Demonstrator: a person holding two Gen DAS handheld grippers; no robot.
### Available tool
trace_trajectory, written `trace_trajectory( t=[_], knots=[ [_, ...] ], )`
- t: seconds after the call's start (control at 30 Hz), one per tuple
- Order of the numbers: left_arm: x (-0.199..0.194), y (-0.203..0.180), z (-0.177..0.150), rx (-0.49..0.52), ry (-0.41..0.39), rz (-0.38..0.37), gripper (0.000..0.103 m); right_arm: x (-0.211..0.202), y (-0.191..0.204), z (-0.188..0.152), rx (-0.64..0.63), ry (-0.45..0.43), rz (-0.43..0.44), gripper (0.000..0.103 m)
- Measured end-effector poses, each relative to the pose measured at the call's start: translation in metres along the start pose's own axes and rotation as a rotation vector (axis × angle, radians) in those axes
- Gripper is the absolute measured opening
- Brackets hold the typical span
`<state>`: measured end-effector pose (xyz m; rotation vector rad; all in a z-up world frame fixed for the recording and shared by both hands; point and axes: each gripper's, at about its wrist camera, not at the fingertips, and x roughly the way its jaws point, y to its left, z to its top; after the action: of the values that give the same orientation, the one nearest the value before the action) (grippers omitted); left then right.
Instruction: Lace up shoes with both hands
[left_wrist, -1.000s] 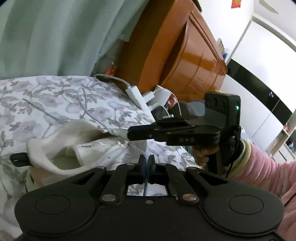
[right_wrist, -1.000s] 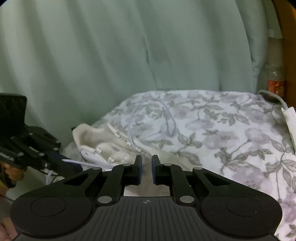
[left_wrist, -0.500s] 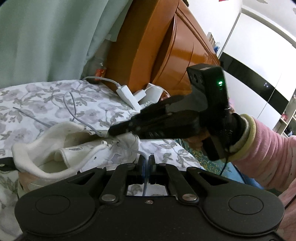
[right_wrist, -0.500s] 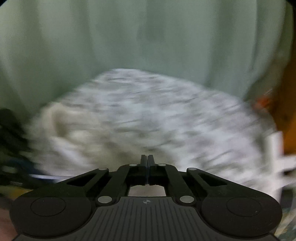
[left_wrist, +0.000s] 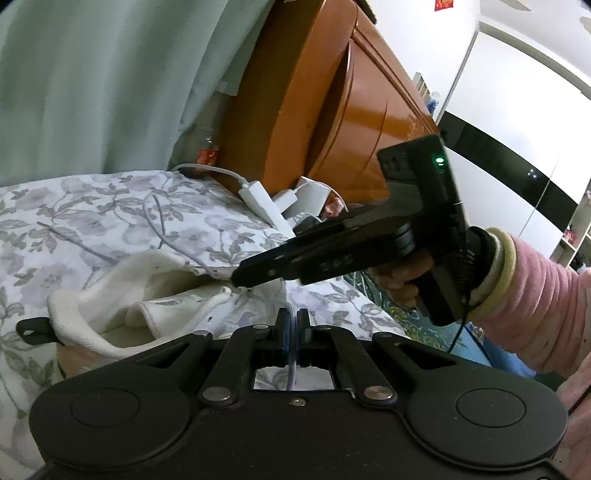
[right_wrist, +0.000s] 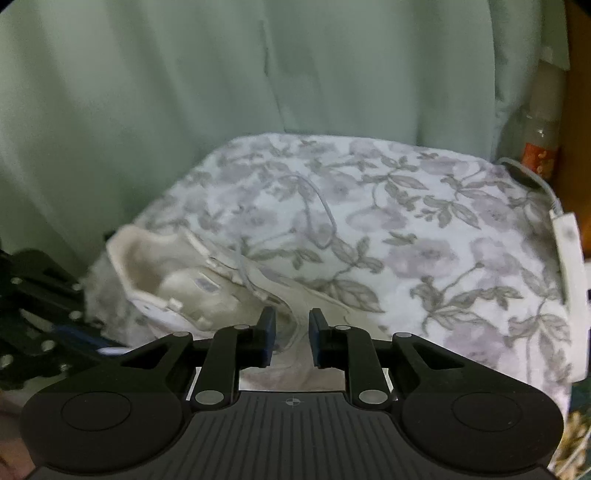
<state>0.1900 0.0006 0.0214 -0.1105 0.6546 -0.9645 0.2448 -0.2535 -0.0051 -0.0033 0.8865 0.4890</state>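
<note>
— Since 1 second ago, what has changed on the bed (left_wrist: 92, 218)?

— Right tongs (right_wrist: 291, 334), clamped shut half a second back, have just been parting; a loop of white lace (right_wrist: 295, 332) lies in the gap, and neither pad presses on it. Their tips now sit over the shoe's eyelets.

— And from left to right?

— White shoe (left_wrist: 122, 306) lies on its side on the floral bedspread, collar toward the camera. Left tongs (left_wrist: 292, 325) are closed on 1 lace end (left_wrist: 291, 365). Beyond, a hand (left_wrist: 402, 280) in a pink sleeve (left_wrist: 535, 295) holds the right tool; a white charger (left_wrist: 258, 203) rests near the wooden headboard (left_wrist: 332, 110).
</note>
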Motion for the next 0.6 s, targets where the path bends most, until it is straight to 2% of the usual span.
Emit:
trace_trajectory(
  t=[0.03, 0.07, 0.17, 0.47, 0.53, 0.6],
  knots=[
    [0.001, -0.001, -0.001, 0.002, -0.002, -0.004, 0.0, 0.002, 0.004, 0.002, -0.014, 0.016, -0.011, 0.017],
    [0.002, -0.001, -0.001, 0.002, -0.003, -0.005, 0.0, 0.004, 0.007, 0.004, -0.031, 0.03, -0.014, 0.009],
    [0.003, 0.001, -0.003, -0.009, -0.012, -0.01, 0.0, 0.007, 0.019, 0.006, -0.121, 0.052, -0.047, 0.002],
    [-0.004, 0.008, -0.008, -0.02, -0.032, -0.023, 0.0, 0.008, 0.026, 0.017, -0.283, -0.001, -0.225, 0.0],
    [-0.007, 0.009, -0.009, -0.017, -0.032, -0.024, 0.0, 0.003, 0.015, 0.02, -0.236, -0.03, -0.251, 0.0],
    [-0.009, 0.012, -0.011, -0.028, -0.034, -0.014, 0.0, -0.007, 0.002, 0.021, -0.17, -0.057, -0.219, 0.0]
  ],
)
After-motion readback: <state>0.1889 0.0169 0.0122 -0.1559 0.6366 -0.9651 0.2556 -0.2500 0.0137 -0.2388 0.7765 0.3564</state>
